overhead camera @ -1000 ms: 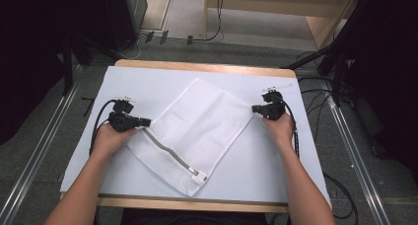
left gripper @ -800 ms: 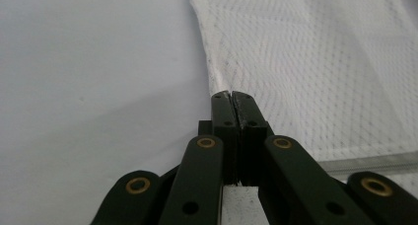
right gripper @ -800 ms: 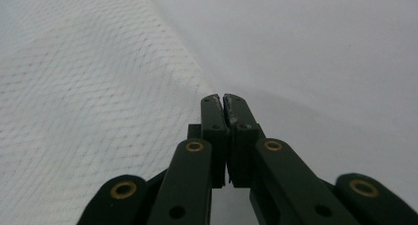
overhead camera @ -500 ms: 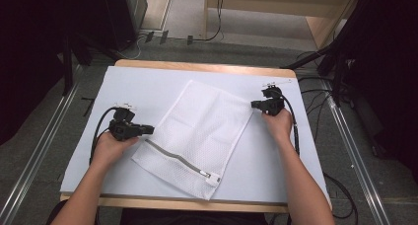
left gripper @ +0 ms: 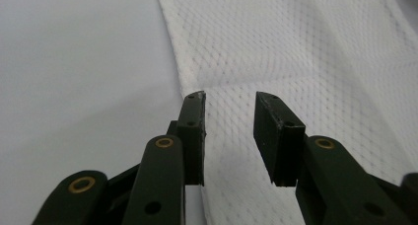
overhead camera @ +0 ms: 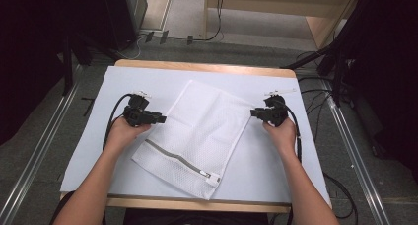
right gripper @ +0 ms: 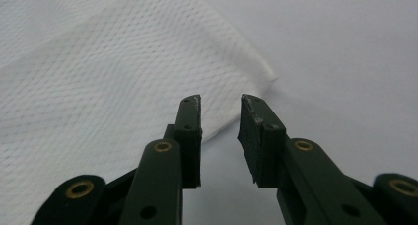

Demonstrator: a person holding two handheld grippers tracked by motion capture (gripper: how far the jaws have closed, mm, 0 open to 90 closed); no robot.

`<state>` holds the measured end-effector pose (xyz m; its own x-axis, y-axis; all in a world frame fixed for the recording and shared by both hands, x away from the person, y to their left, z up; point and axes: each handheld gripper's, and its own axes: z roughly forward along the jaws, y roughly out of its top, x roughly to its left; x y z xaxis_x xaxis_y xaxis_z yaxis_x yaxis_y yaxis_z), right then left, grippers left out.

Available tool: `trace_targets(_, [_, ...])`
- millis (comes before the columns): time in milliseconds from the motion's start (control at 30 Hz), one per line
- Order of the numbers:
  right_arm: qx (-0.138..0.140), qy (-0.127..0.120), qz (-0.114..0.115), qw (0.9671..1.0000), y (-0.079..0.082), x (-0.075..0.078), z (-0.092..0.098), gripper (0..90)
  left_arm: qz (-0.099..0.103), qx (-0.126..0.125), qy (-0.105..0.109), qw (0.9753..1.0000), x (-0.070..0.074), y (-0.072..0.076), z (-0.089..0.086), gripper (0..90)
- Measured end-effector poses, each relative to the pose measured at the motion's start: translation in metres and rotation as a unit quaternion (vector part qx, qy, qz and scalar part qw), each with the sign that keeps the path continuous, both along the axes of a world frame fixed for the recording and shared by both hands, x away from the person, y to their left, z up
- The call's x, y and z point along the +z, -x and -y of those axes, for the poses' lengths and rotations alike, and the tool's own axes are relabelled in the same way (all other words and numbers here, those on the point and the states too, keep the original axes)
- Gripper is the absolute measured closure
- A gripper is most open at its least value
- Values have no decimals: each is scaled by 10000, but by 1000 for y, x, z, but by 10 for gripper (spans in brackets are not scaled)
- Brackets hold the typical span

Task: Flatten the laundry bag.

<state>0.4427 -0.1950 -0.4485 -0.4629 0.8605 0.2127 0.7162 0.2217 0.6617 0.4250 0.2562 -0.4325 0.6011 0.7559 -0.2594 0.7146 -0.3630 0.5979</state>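
White cloth covers your bench point(overhead camera: 98, 136), and the mesh laundry bag point(overhead camera: 197, 136) lies flat in the middle of it, turned a bit, with its zipper point(overhead camera: 180, 160) shut near your side. Your left gripper point(overhead camera: 160, 119) sits at the bag's left edge with its fingers point(left gripper: 192, 131) apart, holding nothing. Your right gripper point(overhead camera: 254, 113) sits at the bag's right corner, fingers point(right gripper: 190, 131) apart too. I think the bag is laid out, but you have not grabbed it yet.

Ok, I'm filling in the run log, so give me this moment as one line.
left gripper: open, over mesh bag edge | right gripper: open, at bag corner | bag: flat on table, zipper closed
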Motion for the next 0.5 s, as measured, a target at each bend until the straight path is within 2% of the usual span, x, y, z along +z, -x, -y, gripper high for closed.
trace_targets(100, [6, -13, -31, 10000, 10, 0, -3, 704, -41, -26, -92, 9999, -1, -10, 2, 652])
trace_targets(167, [33, -41, -8, 10000, 16, 0, -4, 703, -62, 6, -11, 10000, -2, -17, 1, 647])
trace_targets(267, [93, 13, 51, 9999, 27, 2, -7, 697, -100, 24, -110, 9999, -4, -26, 1, 644])
trace_targets(400, [108, -55, 105, 9999, 41, 2, -8, 673, -145, 68, -10, 9999, -7, -35, 1, 637])
trace_targets(500, [99, -58, 27, 9999, 50, 1, -11, 661, -126, -20, -93, 9999, -8, -37, 6, 638])
